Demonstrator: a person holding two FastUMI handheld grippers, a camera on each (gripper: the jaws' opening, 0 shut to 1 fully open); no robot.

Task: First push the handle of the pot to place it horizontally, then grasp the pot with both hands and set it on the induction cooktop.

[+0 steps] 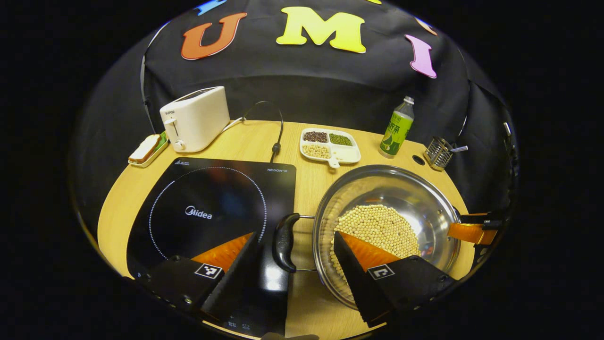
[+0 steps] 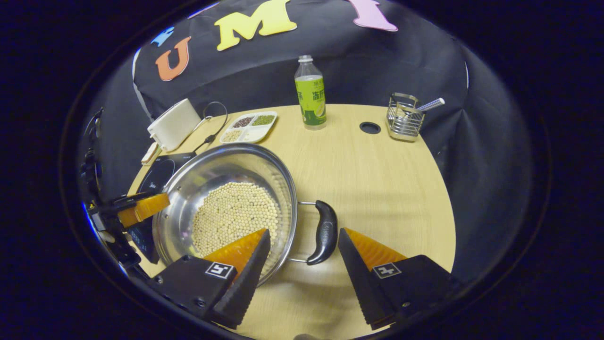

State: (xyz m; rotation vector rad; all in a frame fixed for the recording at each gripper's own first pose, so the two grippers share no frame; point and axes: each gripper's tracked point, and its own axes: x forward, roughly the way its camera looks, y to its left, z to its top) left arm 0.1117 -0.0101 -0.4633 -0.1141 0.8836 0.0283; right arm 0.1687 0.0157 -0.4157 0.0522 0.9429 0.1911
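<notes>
Two spread grippers [image 1: 295, 245] [image 2: 302, 245] astride handles of pot [image 1: 424, 198], seemingly soybeans [image 1: 377, 226] inside.

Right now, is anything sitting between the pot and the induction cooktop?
Nothing visible. The pot stands on the table right beside the induction cooktop, its black handle overlapping the cooktop's edge, and the glass top is bare.

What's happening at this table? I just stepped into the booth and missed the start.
A person is working two handheld grippers around a steel pot of soybeans on the wooden table. The left gripper is open astride the pot's left handle; the right gripper is open astride the right handle. Neither is closed yet. The pot sits beside the induction cooktop, not on it.
</notes>
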